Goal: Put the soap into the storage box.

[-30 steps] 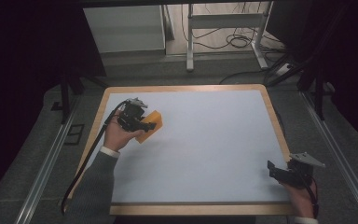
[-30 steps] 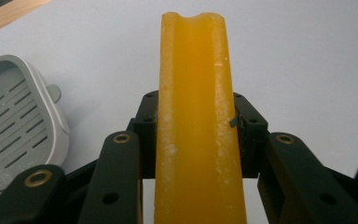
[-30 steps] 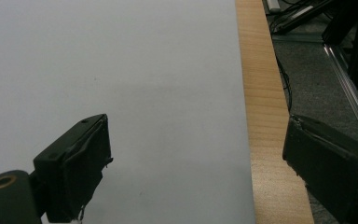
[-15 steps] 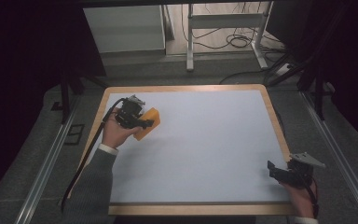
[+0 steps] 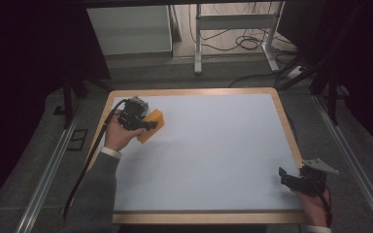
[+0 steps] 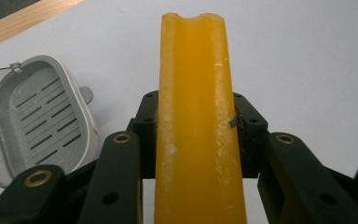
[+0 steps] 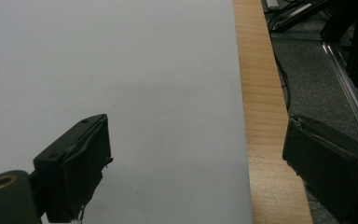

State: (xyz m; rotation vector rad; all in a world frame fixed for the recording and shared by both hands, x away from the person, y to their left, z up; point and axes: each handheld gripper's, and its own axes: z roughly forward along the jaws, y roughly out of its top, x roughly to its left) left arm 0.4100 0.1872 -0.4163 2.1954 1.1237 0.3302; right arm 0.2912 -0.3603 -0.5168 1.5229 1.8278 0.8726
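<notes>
left gripper view gives us the clearest look: our left gripper (image 6: 196, 140) has its jaws clamped on a yellow sponge (image 6: 196, 116), one black pad pressing each long side, and the sponge stands on edge and runs straight out ahead of the jaws above the white table (image 6: 307, 56). beside it on the table lies a grey slotted soap dish (image 6: 37, 121), with nothing in it that we can see. from the high view, the left gripper (image 5: 143, 124) and the sponge (image 5: 153, 126) sit near the table's far left corner. our right gripper (image 5: 291, 177) rests at the near right edge, well apart. in the right gripper view its jaws stand wide (image 7: 196, 163), nothing between them, one over the white top and one over the wooden rim (image 7: 261, 116).
</notes>
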